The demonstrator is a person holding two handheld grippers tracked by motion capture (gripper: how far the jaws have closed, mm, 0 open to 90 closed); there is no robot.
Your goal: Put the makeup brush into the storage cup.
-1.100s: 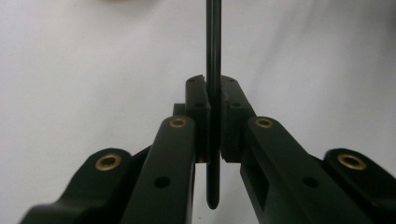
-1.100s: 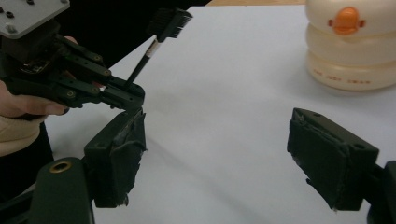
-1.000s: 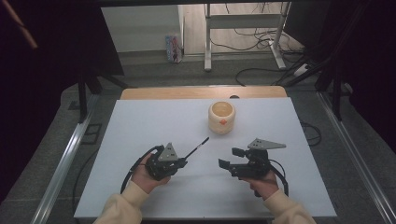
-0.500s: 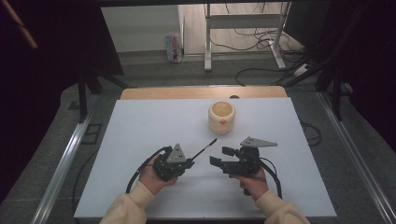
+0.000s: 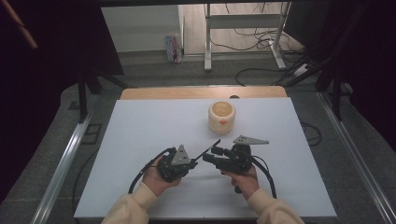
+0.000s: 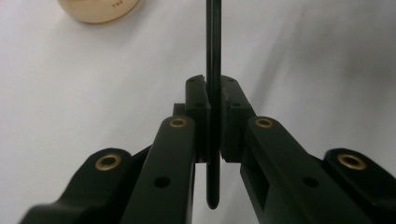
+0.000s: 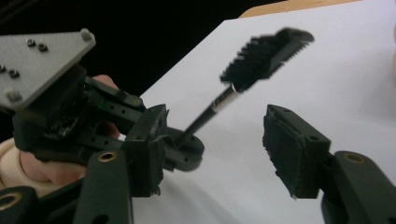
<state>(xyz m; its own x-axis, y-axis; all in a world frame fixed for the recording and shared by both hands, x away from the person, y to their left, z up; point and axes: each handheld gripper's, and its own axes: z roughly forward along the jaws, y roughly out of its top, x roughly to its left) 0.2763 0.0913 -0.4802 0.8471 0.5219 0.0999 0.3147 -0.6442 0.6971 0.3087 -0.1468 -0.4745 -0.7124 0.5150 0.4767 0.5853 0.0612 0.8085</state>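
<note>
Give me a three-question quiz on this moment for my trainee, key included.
1. What does the left gripper hold?
2. True or false: the right gripper is shut on the cream cup.
3. Where does the cup stand: A) between the grippers, B) farther up the white table, C) off the table?

Key
1. A thin black brush, clamped by its handle, bristle end toward the right gripper.
2. False: its jaws stand open near the brush.
3. B.
</note>
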